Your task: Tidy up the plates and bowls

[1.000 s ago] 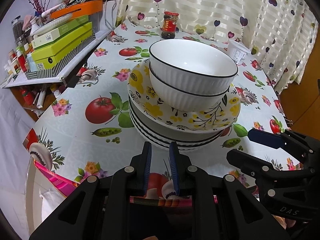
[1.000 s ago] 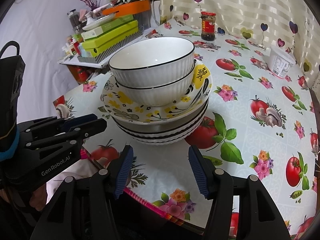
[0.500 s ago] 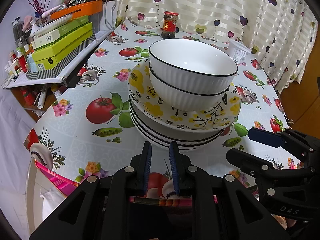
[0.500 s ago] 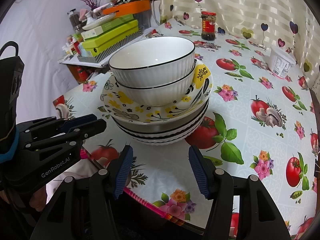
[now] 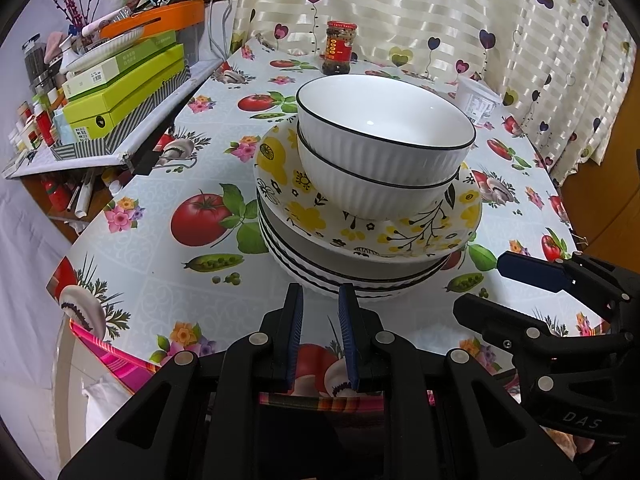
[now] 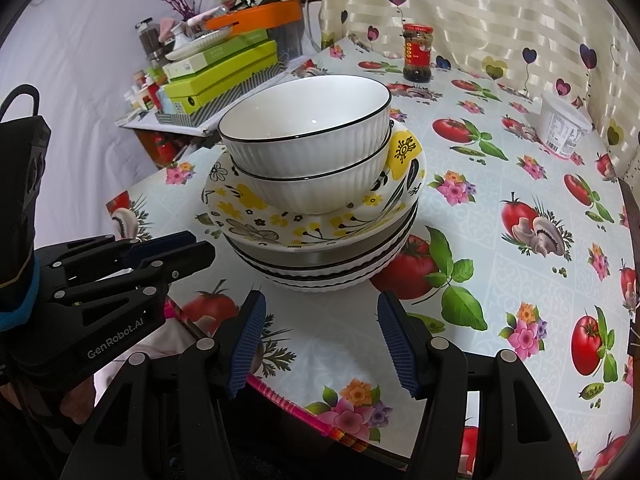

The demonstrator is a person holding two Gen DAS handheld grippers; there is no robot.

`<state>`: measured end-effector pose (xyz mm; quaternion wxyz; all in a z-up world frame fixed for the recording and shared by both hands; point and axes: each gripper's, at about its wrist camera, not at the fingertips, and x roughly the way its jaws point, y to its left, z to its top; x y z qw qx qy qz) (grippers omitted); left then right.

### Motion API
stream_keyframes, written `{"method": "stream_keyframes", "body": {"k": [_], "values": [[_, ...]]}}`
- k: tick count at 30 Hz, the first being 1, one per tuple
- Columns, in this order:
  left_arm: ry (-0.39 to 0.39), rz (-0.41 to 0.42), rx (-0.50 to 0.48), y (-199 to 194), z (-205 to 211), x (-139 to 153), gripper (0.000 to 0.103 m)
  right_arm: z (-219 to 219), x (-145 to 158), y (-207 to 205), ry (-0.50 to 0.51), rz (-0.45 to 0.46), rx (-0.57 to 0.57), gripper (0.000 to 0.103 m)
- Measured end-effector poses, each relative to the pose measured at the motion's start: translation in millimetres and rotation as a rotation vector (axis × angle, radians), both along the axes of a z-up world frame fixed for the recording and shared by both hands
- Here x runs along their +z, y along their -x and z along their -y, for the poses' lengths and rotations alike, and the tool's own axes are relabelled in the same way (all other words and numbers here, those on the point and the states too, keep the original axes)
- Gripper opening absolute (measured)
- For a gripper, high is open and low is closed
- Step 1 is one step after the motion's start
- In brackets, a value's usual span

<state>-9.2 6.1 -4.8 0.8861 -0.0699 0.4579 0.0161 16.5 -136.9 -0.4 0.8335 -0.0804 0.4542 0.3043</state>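
Observation:
One stack stands on the fruit-print table. Two white ribbed bowls with black rims are nested on top, the upper bowl (image 5: 384,120) (image 6: 304,112) inside the lower bowl (image 5: 372,196). They rest on a yellow-flowered plate (image 5: 312,216) (image 6: 256,216), which lies on several white black-rimmed plates (image 5: 320,272) (image 6: 320,276). My left gripper (image 5: 320,292) (image 6: 192,246) hovers just short of the stack's near edge, shut, with nothing between its pads. My right gripper (image 6: 322,304) (image 5: 484,280) stands open beside it, also short of the stack and touching nothing.
A red-lidded jar (image 5: 338,48) stands at the table's far side by the heart-print curtain, and a white tub (image 5: 476,100) sits far right. A cluttered shelf with green boxes (image 5: 124,84) borders the table on the left. The table's near edge (image 6: 280,392) runs under both grippers.

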Motion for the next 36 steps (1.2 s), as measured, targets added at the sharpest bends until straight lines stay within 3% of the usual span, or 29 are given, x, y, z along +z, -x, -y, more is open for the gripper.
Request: {"method": "stream_keyframes", "body": {"k": [36], "values": [[-0.049, 0.005, 0.01, -1.0, 0.5, 3.2, 0.019, -0.6, 0.4, 0.1, 0.0, 0.002, 0.002, 0.059]]}}
